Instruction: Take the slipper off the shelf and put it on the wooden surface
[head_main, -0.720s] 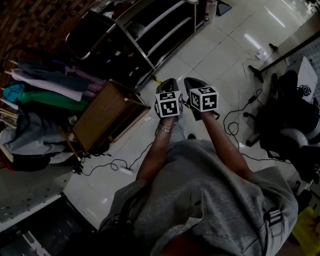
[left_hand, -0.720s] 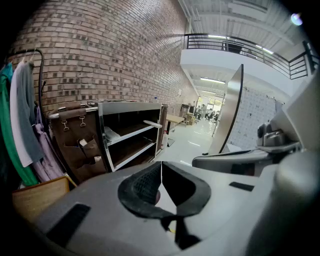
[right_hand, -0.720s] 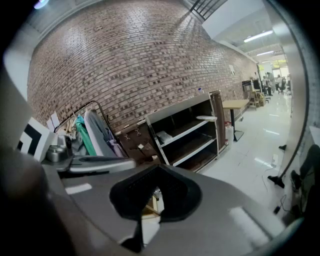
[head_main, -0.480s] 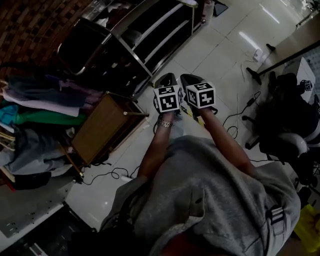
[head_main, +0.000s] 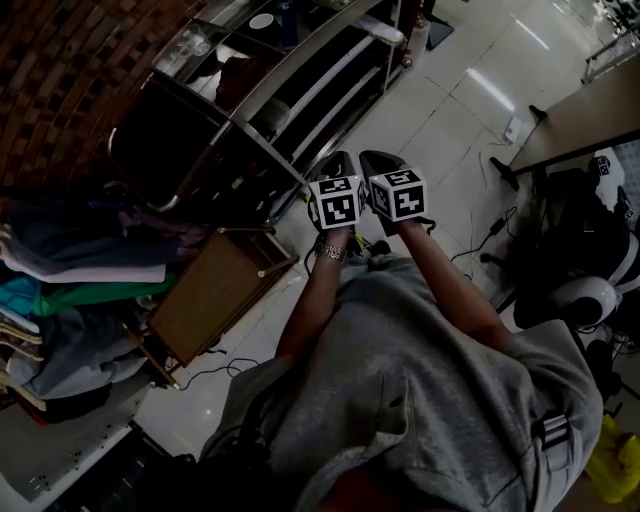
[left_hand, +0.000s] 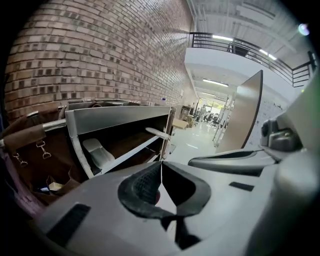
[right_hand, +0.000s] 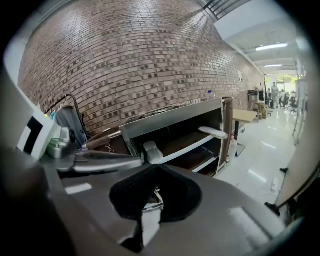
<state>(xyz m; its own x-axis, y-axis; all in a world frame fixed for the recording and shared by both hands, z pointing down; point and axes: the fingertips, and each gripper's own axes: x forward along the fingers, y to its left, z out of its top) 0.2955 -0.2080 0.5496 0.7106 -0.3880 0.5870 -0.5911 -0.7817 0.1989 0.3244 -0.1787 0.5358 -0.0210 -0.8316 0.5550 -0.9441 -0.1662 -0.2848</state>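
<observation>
A grey slipper (left_hand: 97, 152) lies on the middle board of the metal shelf (left_hand: 115, 117), and a white slipper (left_hand: 159, 133) sits at that board's far end. The right gripper view shows the same grey slipper (right_hand: 151, 151) and white slipper (right_hand: 212, 131). The small wooden table (head_main: 215, 290) stands left of my arms. My left gripper (head_main: 337, 160) and right gripper (head_main: 373, 160) are held side by side in front of the shelf (head_main: 250, 100), well short of it. Both have their jaws together with nothing between them.
A brick wall (right_hand: 130, 60) runs behind the shelf. Clothes (head_main: 70, 290) are piled left of the wooden table. A brown bag (left_hand: 35, 145) hangs by the shelf's near end. Cables, a table leg and a chair (head_main: 575, 260) stand on the tiled floor to the right.
The head view has swung toward the shelf, which now shows more fully. Both grippers have edged a little closer to it. The wooden table sits lower in the picture.
</observation>
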